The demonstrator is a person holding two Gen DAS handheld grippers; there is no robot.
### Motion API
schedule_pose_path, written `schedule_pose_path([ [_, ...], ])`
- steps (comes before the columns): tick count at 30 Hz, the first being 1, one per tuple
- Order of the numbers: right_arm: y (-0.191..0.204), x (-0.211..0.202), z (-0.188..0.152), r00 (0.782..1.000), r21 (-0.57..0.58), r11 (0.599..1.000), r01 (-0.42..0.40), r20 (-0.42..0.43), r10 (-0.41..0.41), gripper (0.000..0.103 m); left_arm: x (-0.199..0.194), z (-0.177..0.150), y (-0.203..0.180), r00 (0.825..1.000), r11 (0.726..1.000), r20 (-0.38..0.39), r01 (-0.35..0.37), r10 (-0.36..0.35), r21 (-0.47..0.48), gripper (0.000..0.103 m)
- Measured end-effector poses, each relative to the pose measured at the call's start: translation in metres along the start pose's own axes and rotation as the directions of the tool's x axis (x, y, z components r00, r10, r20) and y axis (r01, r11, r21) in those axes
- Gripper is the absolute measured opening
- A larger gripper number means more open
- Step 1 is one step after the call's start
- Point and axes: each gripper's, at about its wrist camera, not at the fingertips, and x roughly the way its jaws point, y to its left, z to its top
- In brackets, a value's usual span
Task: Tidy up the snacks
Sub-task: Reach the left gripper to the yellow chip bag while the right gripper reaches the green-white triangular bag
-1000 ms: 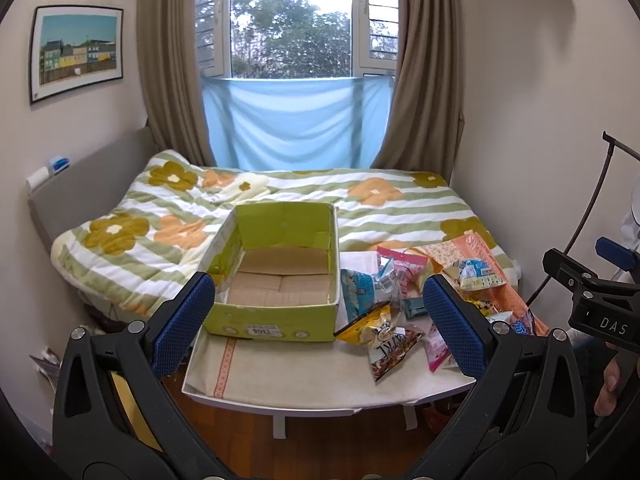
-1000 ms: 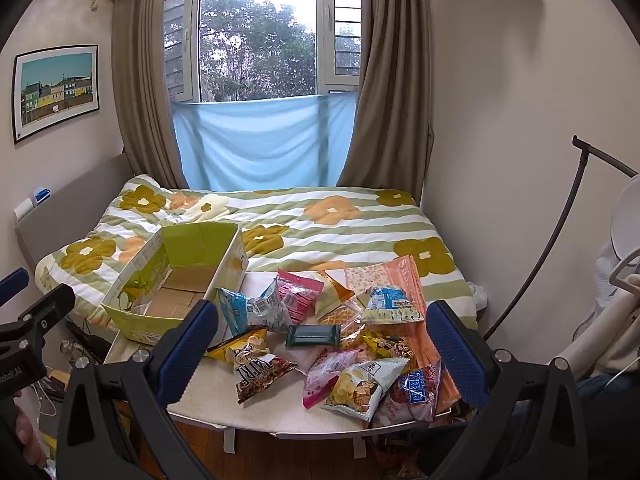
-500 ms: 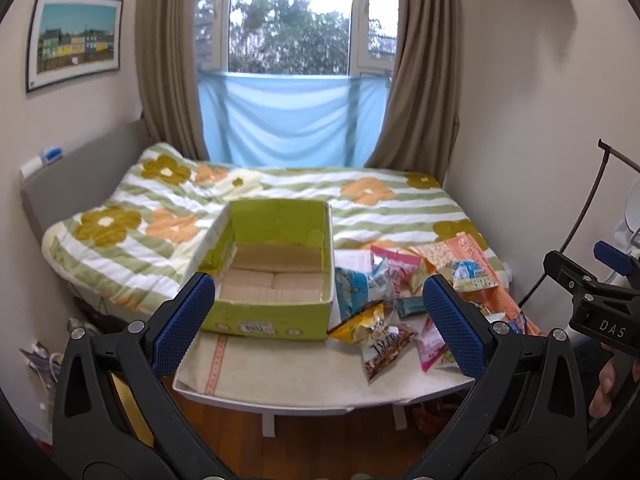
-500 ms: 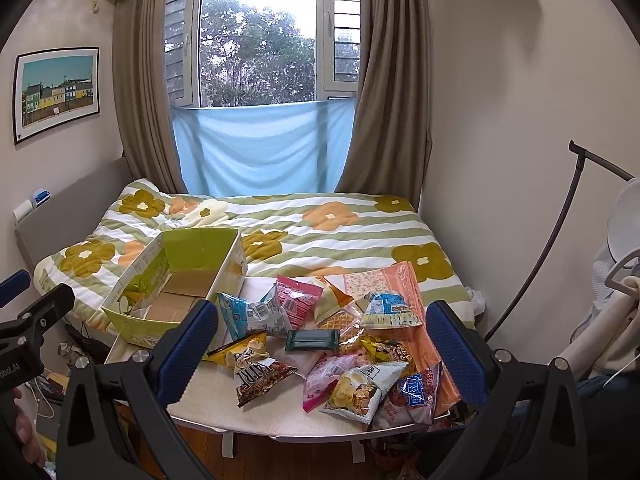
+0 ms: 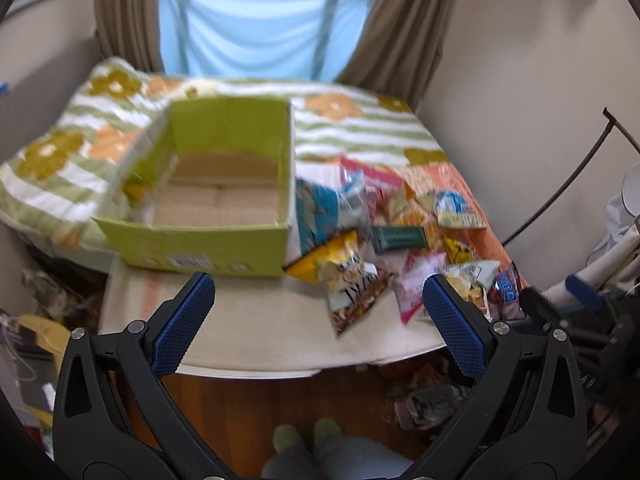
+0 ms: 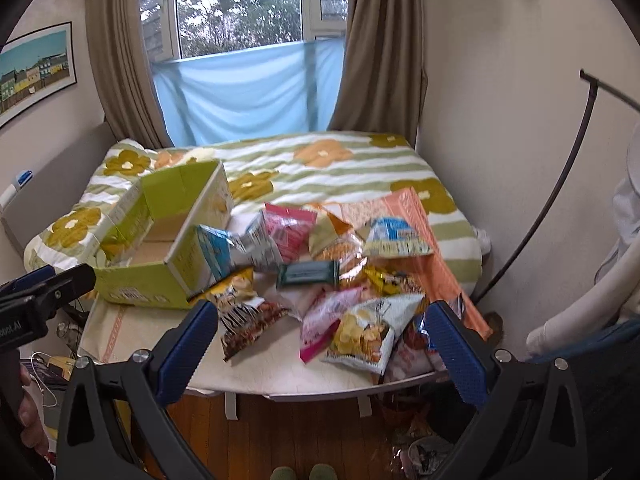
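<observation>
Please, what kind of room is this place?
Most likely a home bedroom: a bed with a flowered quilt, a curtained window, and a small table with snack packets beside a green box.

Left gripper (image 5: 318, 302) wide open, nothing between the blue pads (image 5: 182, 322), hanging over the near edge of the table (image 5: 256, 332). Green cardboard box (image 5: 208, 236) sits on the table's left half, open on top, bare inside. Pile of snack bags (image 5: 352, 280) just right of it, one blue bag (image 5: 316, 210) touching the box wall. Flowery bed (image 5: 352, 132) behind. Whole pic's a bit blurry tbh.
</observation>
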Motion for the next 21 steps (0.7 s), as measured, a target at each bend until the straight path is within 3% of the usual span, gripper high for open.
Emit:
schedule_pose_path([
  [5,-0.017,0.044,-0.021,0.996,0.029,0.999,0.021,-0.088,-0.018,0.103,0.054,-0.006,-0.011,0.998,1.000,-0.054,0.022,-0.022,-0.007,0.103],
  [10,-0.031,0.095,-0.033,0.983,-0.038,0.999,0.022,-0.179,-0.028,0.103,0.105,-0.014,-0.018,0.988,0.997,-0.139,0.052,-0.059,-0.054,0.103],
  [17,-0.044,0.137,-0.036,0.972,-0.123,0.992,-0.028,-0.236,-0.002,0.103,0.162,-0.016,-0.027,0.981,0.996,-0.191,0.006,-0.023,-0.090,0.101],
  [21,-0.049,0.157,-0.038,0.968,-0.176,0.984,-0.034,-0.250,-0.011,0.103,0.186,-0.017,-0.027,0.976,0.994,-0.218,-0.016,-0.008,-0.108,0.094],
])
